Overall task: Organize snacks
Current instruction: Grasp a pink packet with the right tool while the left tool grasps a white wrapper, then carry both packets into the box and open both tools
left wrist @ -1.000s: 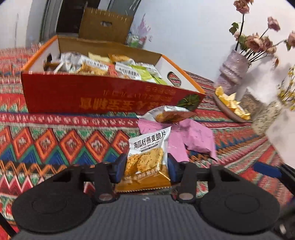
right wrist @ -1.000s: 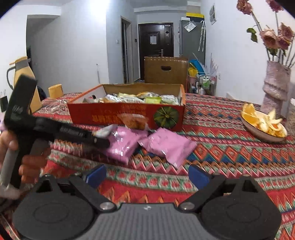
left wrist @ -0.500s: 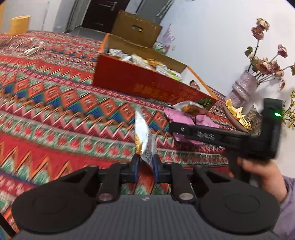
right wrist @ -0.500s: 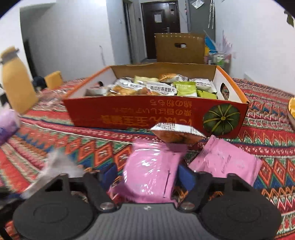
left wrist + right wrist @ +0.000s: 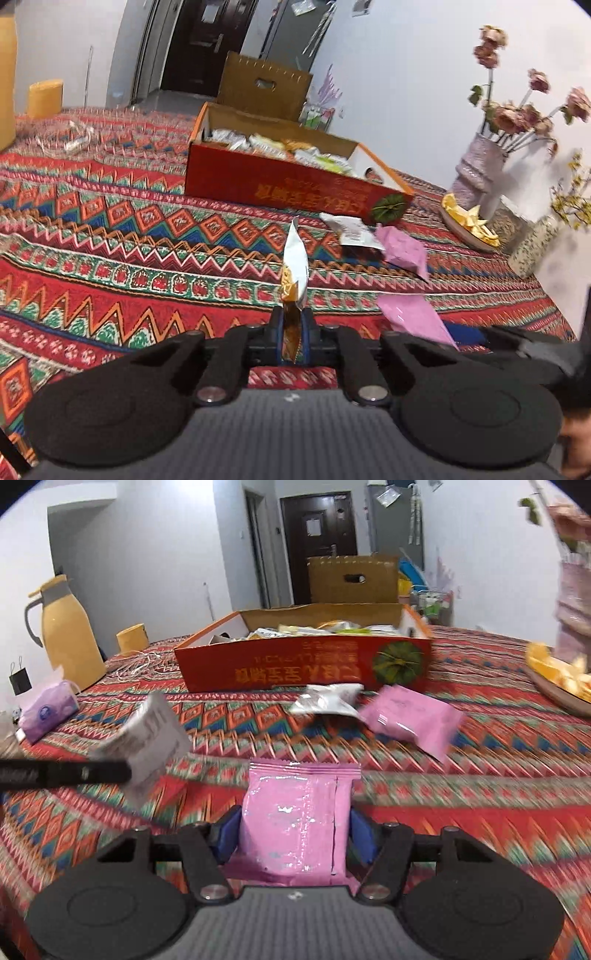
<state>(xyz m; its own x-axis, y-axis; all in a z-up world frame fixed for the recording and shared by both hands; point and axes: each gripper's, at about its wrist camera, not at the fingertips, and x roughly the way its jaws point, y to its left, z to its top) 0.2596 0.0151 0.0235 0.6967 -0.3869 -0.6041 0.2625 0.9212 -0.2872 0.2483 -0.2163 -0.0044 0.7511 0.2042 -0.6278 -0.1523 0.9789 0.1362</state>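
My left gripper [image 5: 291, 338] is shut on a white and orange cracker packet [image 5: 294, 266], held edge-on above the cloth. My right gripper [image 5: 295, 830] is shut on a pink snack packet [image 5: 295, 812] and holds it above the table. The left gripper with its packet [image 5: 147, 734] also shows at the left of the right wrist view. A second pink packet [image 5: 410, 716] and a white packet [image 5: 327, 698] lie on the cloth in front of the red snack box [image 5: 303, 664], which holds several packets. The box also shows in the left wrist view [image 5: 288, 188].
The table has a patterned red cloth [image 5: 110, 258]. A yellow jug [image 5: 68, 635], a yellow cup [image 5: 133, 638] and a purple tissue pack [image 5: 48, 710] stand at the left. A vase of flowers [image 5: 480, 170] and a fruit plate [image 5: 465, 221] stand at the right. A cardboard box [image 5: 351, 579] stands behind.
My right gripper closed on the pink packet and lifted it off the cloth. My left gripper pulled back and swung left with the cracker packet in it.
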